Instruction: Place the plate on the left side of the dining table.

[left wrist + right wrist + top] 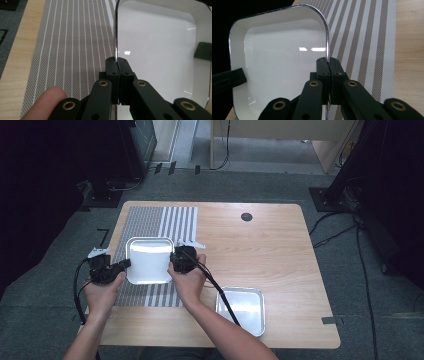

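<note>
Gripping opposite rims: left gripper and right gripper each clamp the thin edge of a shallow, square, white-enamelled metal tray above the striped grey placemat. Looks stiff, light, glossy-slick; rim midpoints suit best. Second steel tray nearer right.

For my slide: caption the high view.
Both tools, left and right, grip a white tray over a striped mat.

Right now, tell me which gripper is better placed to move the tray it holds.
Neither alone. The left gripper pinches the white tray's left rim and the right gripper its right rim, both shut over the striped mat. Best move it with both; the right is nearer the second tray.
</note>
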The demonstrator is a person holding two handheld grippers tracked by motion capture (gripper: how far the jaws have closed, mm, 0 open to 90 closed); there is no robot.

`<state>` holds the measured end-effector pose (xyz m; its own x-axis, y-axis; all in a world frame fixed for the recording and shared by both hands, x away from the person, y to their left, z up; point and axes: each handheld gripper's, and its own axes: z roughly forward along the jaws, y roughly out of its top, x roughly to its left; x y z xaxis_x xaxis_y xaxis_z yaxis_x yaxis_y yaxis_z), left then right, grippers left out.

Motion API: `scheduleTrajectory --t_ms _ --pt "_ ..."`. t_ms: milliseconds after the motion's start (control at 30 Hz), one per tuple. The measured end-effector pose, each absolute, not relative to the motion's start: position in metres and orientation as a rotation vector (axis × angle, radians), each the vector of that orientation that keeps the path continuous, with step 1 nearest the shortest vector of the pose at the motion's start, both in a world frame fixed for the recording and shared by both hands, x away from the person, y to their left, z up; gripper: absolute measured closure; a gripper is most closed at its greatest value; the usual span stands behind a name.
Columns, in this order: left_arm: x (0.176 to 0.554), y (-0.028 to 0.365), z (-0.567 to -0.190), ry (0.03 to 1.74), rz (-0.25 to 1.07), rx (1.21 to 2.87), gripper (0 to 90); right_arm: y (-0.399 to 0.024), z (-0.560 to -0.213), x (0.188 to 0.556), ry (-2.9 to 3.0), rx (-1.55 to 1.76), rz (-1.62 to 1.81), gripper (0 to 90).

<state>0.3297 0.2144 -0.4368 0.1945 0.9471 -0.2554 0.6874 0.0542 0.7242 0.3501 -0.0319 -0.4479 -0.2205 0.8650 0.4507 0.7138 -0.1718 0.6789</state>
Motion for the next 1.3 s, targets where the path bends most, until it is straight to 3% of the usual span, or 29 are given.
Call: scheduleTrajectory --t_ms 1300 --pt "0.43 0.221 -0.471 1.696 0.42 1.746 89.7 -0.008 -0.486 0.453 1.92 2.051 1.196 89.6"
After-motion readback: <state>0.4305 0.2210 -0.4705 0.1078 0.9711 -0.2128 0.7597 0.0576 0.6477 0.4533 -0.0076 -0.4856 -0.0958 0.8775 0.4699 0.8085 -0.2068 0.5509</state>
